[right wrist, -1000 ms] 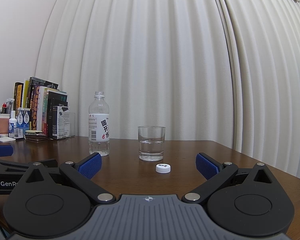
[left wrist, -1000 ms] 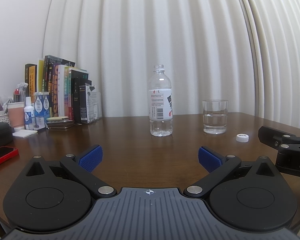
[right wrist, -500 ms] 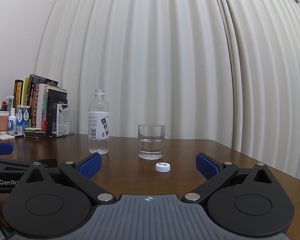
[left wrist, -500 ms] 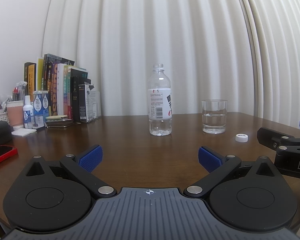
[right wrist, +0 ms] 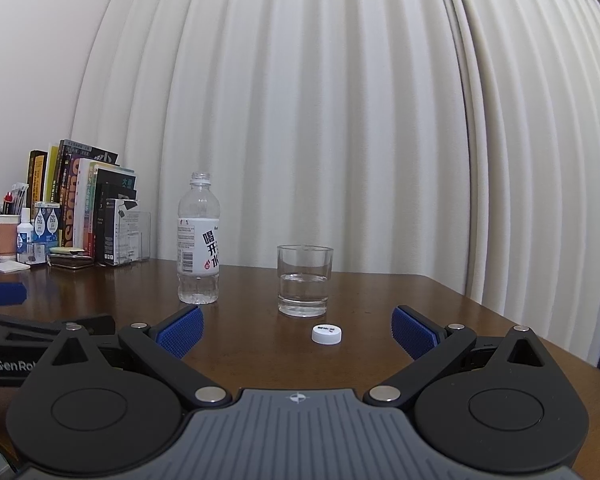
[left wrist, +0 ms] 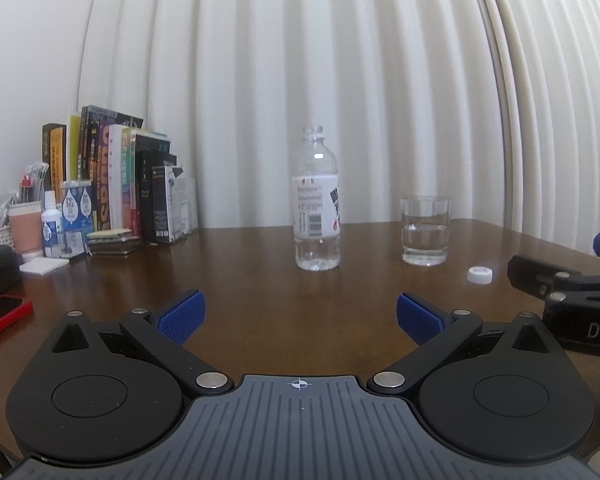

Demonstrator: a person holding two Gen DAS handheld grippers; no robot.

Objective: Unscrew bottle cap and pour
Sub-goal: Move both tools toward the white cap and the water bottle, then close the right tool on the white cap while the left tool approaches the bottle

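Observation:
A clear plastic bottle [left wrist: 317, 208] with a white label stands upright and uncapped on the brown table, a little water at its bottom; it also shows in the right wrist view [right wrist: 198, 240]. A glass [left wrist: 425, 230] holding water stands to its right, also in the right wrist view [right wrist: 304, 280]. The white cap [left wrist: 479, 275] lies on the table in front of the glass, and in the right wrist view [right wrist: 327, 335]. My left gripper [left wrist: 299, 316] is open and empty, well short of the bottle. My right gripper [right wrist: 297, 332] is open and empty, the cap just ahead between its fingers.
A row of books [left wrist: 116, 176], small bottles, a paper cup [left wrist: 25, 230] and a red phone [left wrist: 0, 316] sit at the table's left. The table's right edge [right wrist: 500, 312] is near the right gripper. White curtains hang behind.
Both grippers have drawn back slightly and dropped a little; the bottle, glass and cap appear a bit farther away. Both stay open and empty.

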